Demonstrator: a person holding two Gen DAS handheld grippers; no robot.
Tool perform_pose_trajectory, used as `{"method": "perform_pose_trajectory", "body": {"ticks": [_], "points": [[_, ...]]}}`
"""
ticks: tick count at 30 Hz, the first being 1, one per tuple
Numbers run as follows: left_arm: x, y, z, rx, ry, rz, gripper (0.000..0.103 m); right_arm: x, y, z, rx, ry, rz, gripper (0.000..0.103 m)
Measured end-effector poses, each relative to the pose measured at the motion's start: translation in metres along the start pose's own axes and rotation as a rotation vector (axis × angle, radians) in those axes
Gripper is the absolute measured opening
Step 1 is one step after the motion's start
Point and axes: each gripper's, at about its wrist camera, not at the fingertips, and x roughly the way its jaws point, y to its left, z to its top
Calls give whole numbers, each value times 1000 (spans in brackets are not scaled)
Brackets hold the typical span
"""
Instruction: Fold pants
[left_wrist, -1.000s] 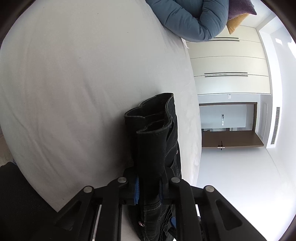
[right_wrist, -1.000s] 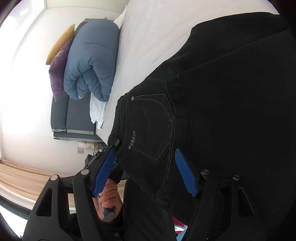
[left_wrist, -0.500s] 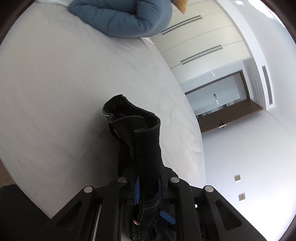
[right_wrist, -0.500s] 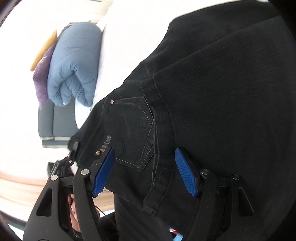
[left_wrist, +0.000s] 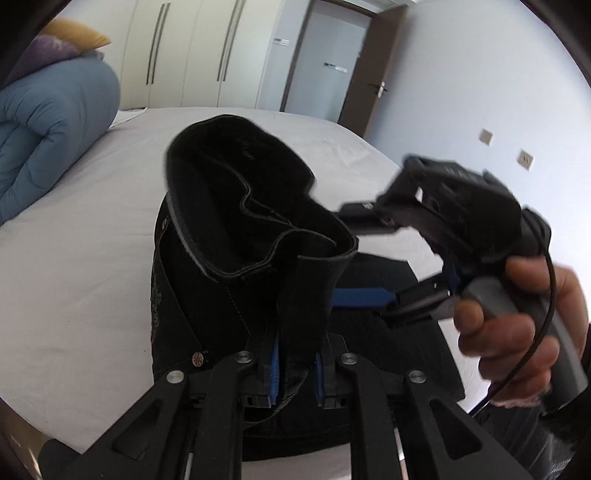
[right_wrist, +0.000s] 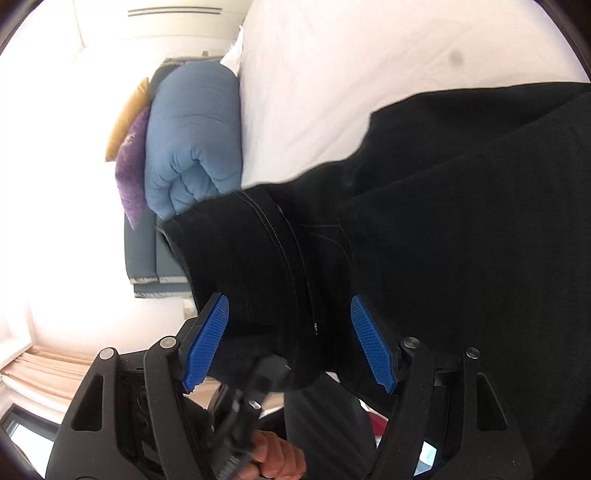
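The black pants (left_wrist: 236, 206) are bunched in a thick fold, and my left gripper (left_wrist: 297, 365) is shut on that fold and holds it up over the white bed (left_wrist: 74, 277). To its right a hand carries my right gripper (left_wrist: 362, 258), jaws apart, one blue pad beside the fold. In the right wrist view the right gripper (right_wrist: 290, 343) stands open, and the lifted fold of the pants (right_wrist: 461, 221) hangs between its blue pads without touching them. The rest of the pants lies spread on the bed. The left gripper (right_wrist: 266, 373) shows blurred below the fold.
A rolled blue duvet (left_wrist: 44, 125) lies at the head of the bed with a purple pillow (right_wrist: 131, 173) and a yellow pillow (left_wrist: 77, 35) behind it. White wardrobe doors (left_wrist: 177, 55) and a brown door (left_wrist: 373, 70) stand beyond the bed.
My left gripper has rolled upright and swung up and across with the pants fold toward the right gripper. The fold now hangs between the right gripper's pads, which stay apart.
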Motion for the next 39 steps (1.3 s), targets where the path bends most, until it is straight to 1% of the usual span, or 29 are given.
{"method": "perform_pose_trajectory", "body": {"ticks": [2,4,6,7,8,11,12,15,18,19,20,21,22,23,24,26,28,29,30,32,33,37,39], "points": [[5,-8,-8,36,27,8,14,-6,-3,0,0,0,6,68],[8,-9,-11,38,48,14,13,-9,-1,0,6,-12,25,68],[8,-15,-12,69,50,30,13,-19,-1,-2,5,-42,71,73],[8,-20,-13,97,46,39,13,-26,-4,-3,9,-59,77,80],[8,-27,-13,131,40,50,13,-30,-3,-5,7,-74,66,82],[6,-46,-23,234,26,81,13,-28,3,-11,-24,-44,-3,82],[7,-54,-25,279,20,93,13,-27,6,-13,-35,-33,-11,82],[8,-82,-35,408,7,121,13,-29,24,-18,-87,-44,-79,82],[10,-107,-49,517,5,132,13,-29,36,-19,-133,-8,-219,83],[11,-112,-52,537,7,132,13,-28,40,-18,-149,6,-286,83],[12,-115,-55,550,10,136,13,-25,42,-19,-169,16,-347,79],[13,-117,-56,557,11,142,13,-23,42,-19,-190,18,-381,76],[14,-118,-57,566,12,149,13,-23,42,-20,-203,13,-396,66],[15,-119,-57,574,12,152,13,-25,39,-20,-202,5,-401,52],[14,-117,-58,581,15,150,13,-27,33,-18,-192,-1,-405,47],[19,-116,-55,599,18,153,13,-42,11,-20,-149,-21,-384,30],[21,-119,-58,615,24,151,13,-48,1,-19,-136,-47,-396,26],[24,-120,-58,619,28,150,13,-50,-4,-20,-135,-52,-397,22],[26,-121,-59,622,31,150,13,-57,-14,-24,-141,-56,-401,21],[29,-121,-57,625,35,149,13,-60,-19,-25,-152,-77,-405,17],[31,-121,-54,623,34,146,13,-57,-23,-25,-158,-89,-405,17],[29,-125,-35,625,-3,138,14,-74,-9,-26,-233,-174,-385,16],[31,-129,-25,626,-19,125,13,-88,-4,-22,-245,-211,-363,15]]}}
